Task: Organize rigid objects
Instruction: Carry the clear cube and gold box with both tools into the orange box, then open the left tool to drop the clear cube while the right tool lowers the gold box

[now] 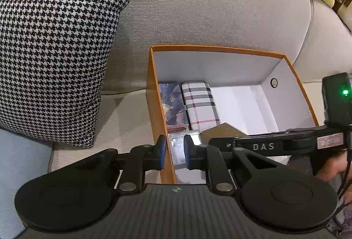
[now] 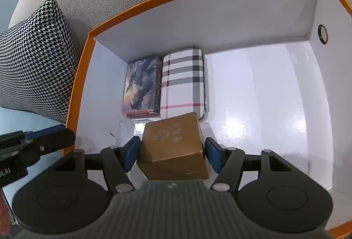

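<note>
Two cases [image 2: 140, 87] fill the orange box's [image 1: 158, 120] corner; right jaws clench a brown carton [image 2: 173, 146], left jaws straddle its wall, released.

Your left wrist camera sits low at the orange box's [image 1: 157, 93] left wall, facing the sofa backrest [image 1: 198, 8]. Your right wrist camera hovers close above the box's [image 2: 81, 85] near edge, looking down inside. Both share its far left corner.
</note>
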The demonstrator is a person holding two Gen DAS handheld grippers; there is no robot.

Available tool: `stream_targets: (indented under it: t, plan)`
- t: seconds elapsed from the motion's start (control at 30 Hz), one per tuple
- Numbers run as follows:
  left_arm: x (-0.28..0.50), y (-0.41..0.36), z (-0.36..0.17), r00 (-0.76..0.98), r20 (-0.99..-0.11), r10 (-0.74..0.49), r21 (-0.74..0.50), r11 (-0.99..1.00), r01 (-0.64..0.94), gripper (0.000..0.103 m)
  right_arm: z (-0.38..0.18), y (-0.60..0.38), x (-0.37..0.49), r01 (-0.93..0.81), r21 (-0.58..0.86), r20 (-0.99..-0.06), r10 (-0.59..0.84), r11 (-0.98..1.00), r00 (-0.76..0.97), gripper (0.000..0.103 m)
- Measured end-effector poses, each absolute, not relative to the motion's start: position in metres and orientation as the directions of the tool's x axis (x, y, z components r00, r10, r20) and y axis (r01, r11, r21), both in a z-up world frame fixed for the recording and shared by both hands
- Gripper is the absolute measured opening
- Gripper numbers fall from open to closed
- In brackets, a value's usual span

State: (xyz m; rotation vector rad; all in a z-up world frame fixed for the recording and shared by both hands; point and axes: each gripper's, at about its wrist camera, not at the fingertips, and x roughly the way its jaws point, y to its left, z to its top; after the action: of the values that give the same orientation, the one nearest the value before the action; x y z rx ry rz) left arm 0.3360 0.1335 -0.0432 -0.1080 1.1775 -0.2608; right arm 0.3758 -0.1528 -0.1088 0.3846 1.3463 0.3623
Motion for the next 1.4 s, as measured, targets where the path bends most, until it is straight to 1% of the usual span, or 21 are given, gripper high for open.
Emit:
stream_targets:
  t: [0.13,0.3,0.57,0.7,0.83,1.1,1.4]
  plan:
    - [0.332,0.143,-0.045,0.362,-0.889,-0.282,-0.253,0.959,0.126,0.015,-0.112,-0.145,0.379,-0.012,0.487,-0.858,0.481,0.873,0.179,0.065]
    - [0.325,0.145,-0.042,0.369,-0.883,-0.290,-0.263,0.957,0.124,0.014,-0.113,-0.138,0.382,-0.014,0.468,-0.864,0.461,0.883,0.203,0.065]
    - [0.323,0.145,-0.042,0.376,-0.878,-0.297,-0.275,0.955,0.113,0.014,-0.105,-0.139,0.368,-0.086,0.403,-0.899,0.412,0.911,0.150,0.065]
    - [0.323,0.144,-0.043,0.378,-0.877,-0.295,-0.278,0.955,0.100,0.014,-0.106,-0.141,0.367,-0.099,0.453,-0.883,0.461,0.886,0.085,0.065]
    - [0.322,0.143,-0.041,0.379,-0.877,-0.296,-0.281,0.955,0.094,0.014,-0.106,-0.136,0.368,-0.127,0.485,-0.867,0.495,0.865,0.059,0.065]
    - [0.321,0.143,-0.040,0.382,-0.875,-0.296,-0.285,0.955,0.087,0.014,-0.119,-0.121,0.367,-0.104,0.560,-0.826,0.564,0.822,0.014,0.065]
    - [0.319,0.142,-0.037,0.389,-0.873,-0.295,-0.288,0.954,0.077,0.014,-0.123,-0.125,0.365,-0.104,0.560,-0.827,0.562,0.822,-0.017,0.068]
